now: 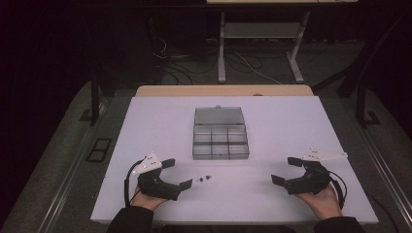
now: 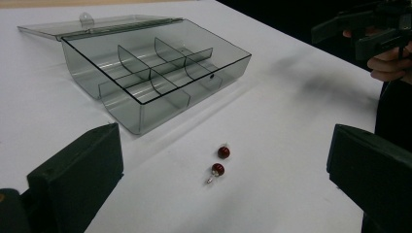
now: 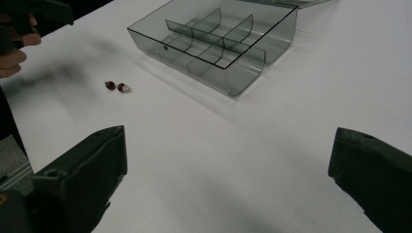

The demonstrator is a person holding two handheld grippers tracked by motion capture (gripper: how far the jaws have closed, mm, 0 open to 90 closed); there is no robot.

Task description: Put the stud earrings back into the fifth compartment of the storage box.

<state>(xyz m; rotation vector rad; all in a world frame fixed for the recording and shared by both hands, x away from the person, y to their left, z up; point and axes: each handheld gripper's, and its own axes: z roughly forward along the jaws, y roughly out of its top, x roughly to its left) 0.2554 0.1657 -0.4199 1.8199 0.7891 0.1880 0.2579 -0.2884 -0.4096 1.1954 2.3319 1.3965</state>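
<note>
Open clear compartment box (image 1: pixel 220 140) mid-desk (image 1: pixel 291 126), 2 red beads (image 2: pixel 220 160) just before it, left hand-held gripper (image 1: pixel 176 173) and right hand-held gripper (image 1: pixel 284 170) flanking, jaws spread, empty

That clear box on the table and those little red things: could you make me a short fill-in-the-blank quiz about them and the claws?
1. The lid of the clear box stands ____.
2. The number of red beads lying on the white table is ____.
3. The beads lie nearer the ____ claw.
4. Both the left claw and the right claw are ____.

Missing words: open; two; left; open
</note>
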